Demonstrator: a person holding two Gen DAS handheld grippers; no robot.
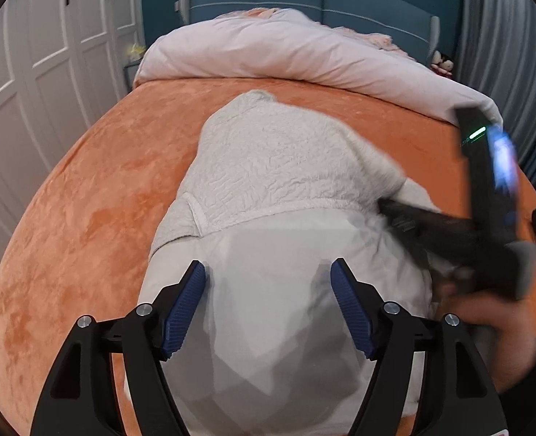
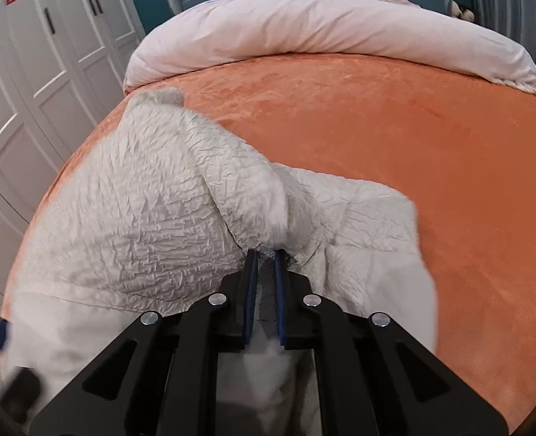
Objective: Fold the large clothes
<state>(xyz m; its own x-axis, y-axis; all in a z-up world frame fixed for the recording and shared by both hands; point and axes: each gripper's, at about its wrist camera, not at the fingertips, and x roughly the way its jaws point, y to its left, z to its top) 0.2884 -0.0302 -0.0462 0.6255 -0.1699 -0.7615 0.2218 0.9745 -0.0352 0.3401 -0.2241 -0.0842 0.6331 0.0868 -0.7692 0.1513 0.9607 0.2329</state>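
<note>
On the orange bed cover [image 1: 97, 189], as the left wrist view shows it, the cream garment [image 1: 278, 167] lies partly folded, its crinkled outer layer turned over a smooth pale lining at the near end. The left gripper [image 1: 268, 305] hovers over that lining with its 2 blue pads [image 1: 186, 309] spread wide and nothing between them. The right gripper [image 1: 406, 218] enters from the right, motion-blurred, with its tips buried in the garment's side. Judged from this, a fold is under way, led by the right side. The near hem is cut off by the frame and the gripper body.

From the right wrist view, the right gripper's pads [image 2: 251, 272] stand close together, pinching a bunched fold of the garment where crinkled fabric meets lining. A loose panel trails to the right over the bed cover. The next move probably calls for carrying the pinched fold across to the left and laying it flat, while the left gripper pins or takes the opposite edge. Sleeves and collar cannot be identified; bunching hides the garment's outline. A rolled pink duvet [image 2: 322, 32] lies well apart, at the headboard end.
</note>
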